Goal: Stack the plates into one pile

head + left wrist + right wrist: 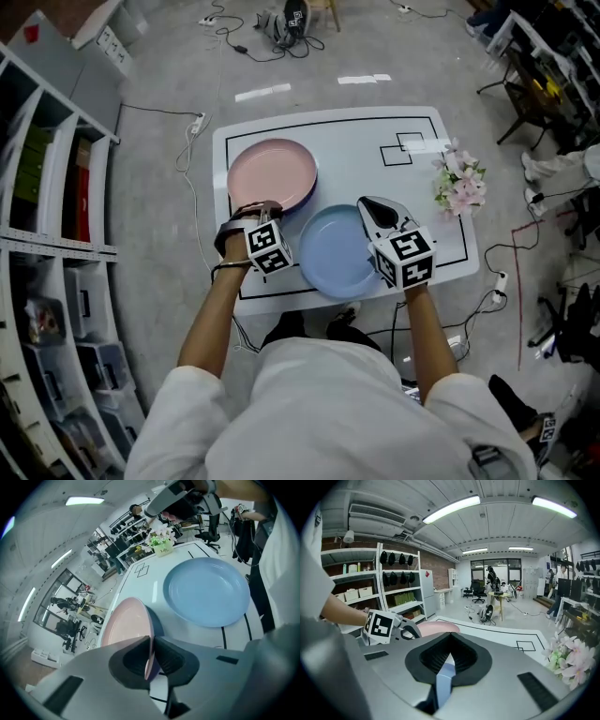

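Note:
A pink plate [272,175] lies at the left of the white table [412,131], and a pale blue plate [342,251] sits to its right, nearer the front edge. My left gripper [261,206] is at the pink plate's near rim. In the left gripper view that pink rim [149,639] stands edge-on between the pads, which press on it, and its near side looks raised. My right gripper [367,208] holds the blue plate's right rim. The blue edge [445,677] shows pinched between that gripper's pads.
A small pot of pink flowers [459,183] stands at the table's right edge. Black outlines are drawn on the tabletop. Shelving [47,187] runs along the left. Cables lie on the floor beyond the table.

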Demonstrator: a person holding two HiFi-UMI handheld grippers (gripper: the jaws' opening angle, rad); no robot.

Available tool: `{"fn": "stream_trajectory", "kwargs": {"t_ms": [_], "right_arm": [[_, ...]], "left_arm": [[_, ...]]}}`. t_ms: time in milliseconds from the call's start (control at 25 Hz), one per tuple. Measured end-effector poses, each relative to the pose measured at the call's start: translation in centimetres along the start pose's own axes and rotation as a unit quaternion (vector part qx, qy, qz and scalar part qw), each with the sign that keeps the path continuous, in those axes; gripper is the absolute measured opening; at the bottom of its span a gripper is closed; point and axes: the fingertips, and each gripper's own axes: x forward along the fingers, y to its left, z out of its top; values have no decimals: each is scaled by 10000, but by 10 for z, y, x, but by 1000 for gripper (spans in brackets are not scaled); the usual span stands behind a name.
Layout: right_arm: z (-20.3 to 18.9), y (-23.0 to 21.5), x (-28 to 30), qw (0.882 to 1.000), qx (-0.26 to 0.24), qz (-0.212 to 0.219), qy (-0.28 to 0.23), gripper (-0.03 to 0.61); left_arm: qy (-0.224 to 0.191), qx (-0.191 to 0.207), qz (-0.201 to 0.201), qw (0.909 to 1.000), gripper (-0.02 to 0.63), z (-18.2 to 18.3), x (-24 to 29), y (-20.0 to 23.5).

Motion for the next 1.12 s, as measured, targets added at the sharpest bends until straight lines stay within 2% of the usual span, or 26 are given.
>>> {"fn": "stream_trajectory", "kwargs": {"t_ms": [80, 320, 480, 640, 840, 960, 1040, 1120], "right_arm": [[-3, 0, 1, 10000, 34, -29, 40, 12], [-15, -2, 1, 9996, 136, -170, 186, 12], [-18, -5, 2, 9991, 213, -293, 227, 12], [-20, -5, 1, 9983, 284, -463, 224, 12], [-17, -6, -3, 9962, 339, -779, 197, 14], [-12, -5, -10, 9945, 309, -991, 129, 14], [-7, -6, -19, 9929, 226, -1162, 83, 14], [-2, -6, -28, 9909, 99, -1343, 49, 14]], "left_arm": [[11, 113, -103, 9999, 46, 2, 6, -3], [59, 35, -548, 9985, 48, -7, 21, -17], [-57, -117, -892, 9959, 102, -9, 27, -21], [-348, -350, -1043, 9933, 155, -9, 23, -15], [-857, -1119, -1055, 9844, 141, -7, 6, 8], [-1132, -1528, -805, 9784, 98, -7, -6, 27], [-1504, -1937, -529, 9680, 50, 0, -18, 46], [-1976, -2428, -180, 9496, 24, 9, -35, 68]]}}
